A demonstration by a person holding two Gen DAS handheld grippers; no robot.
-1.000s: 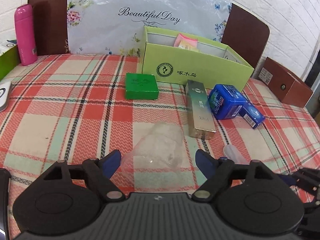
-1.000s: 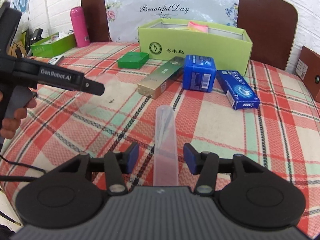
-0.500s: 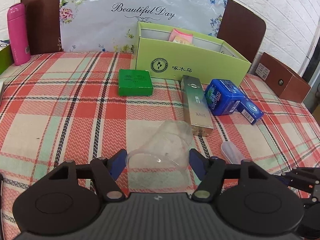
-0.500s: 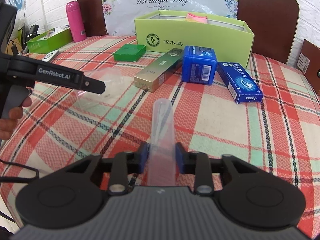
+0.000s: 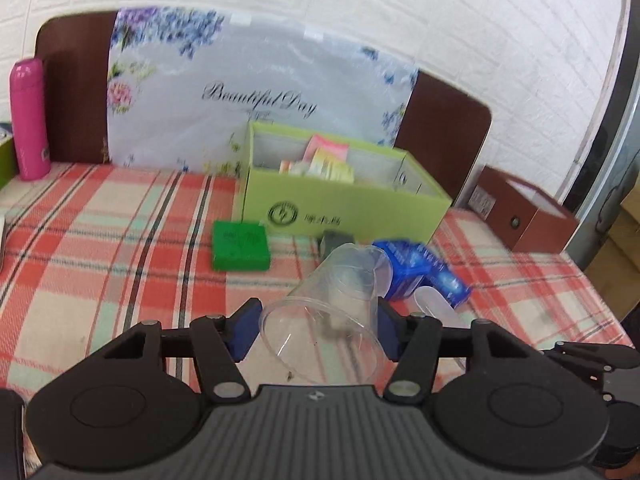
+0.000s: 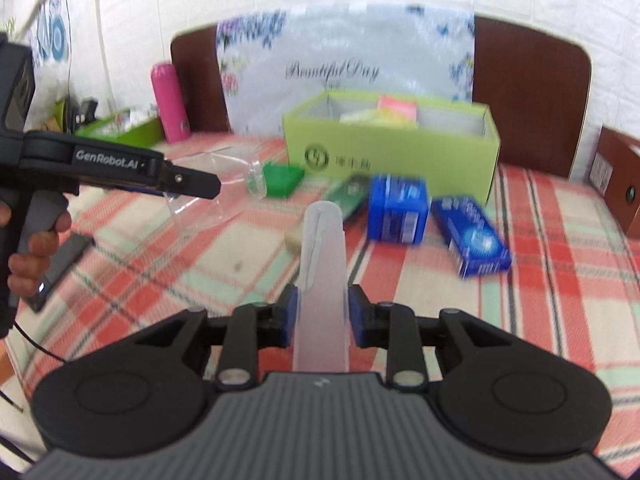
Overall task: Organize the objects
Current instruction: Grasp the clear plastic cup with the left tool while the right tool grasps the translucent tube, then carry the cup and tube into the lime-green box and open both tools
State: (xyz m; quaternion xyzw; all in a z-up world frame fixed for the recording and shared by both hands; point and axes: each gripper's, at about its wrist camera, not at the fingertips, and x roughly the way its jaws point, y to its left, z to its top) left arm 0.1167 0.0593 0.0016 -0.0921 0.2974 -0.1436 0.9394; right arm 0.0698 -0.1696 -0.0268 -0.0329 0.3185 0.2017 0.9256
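Note:
My left gripper (image 5: 316,330) is shut on a clear plastic cup (image 5: 332,308) and holds it on its side above the plaid cloth. My right gripper (image 6: 322,316) is shut on a frosted plastic tube (image 6: 322,276) that points forward, lifted off the cloth. The cup also shows in the right wrist view (image 6: 224,184), held by the left gripper (image 6: 192,184). A light green open box (image 5: 340,208) with paper packets stands at the back. In front of it lie a green flat box (image 5: 240,250), a gold-green carton (image 6: 352,196) and two blue boxes (image 6: 396,214) (image 6: 470,236).
A pink bottle (image 5: 28,120) stands at the far left by the brown headboard (image 5: 72,92). A floral plastic bag (image 5: 256,96) leans behind the box. A brown box (image 5: 524,216) sits at the right edge. A dark phone-like slab (image 6: 60,264) lies on the cloth at left.
Both grippers have lifted and tilted up with their loads: the cup and the tube have risen off the cloth. The views now show more wall and are blurred by motion.

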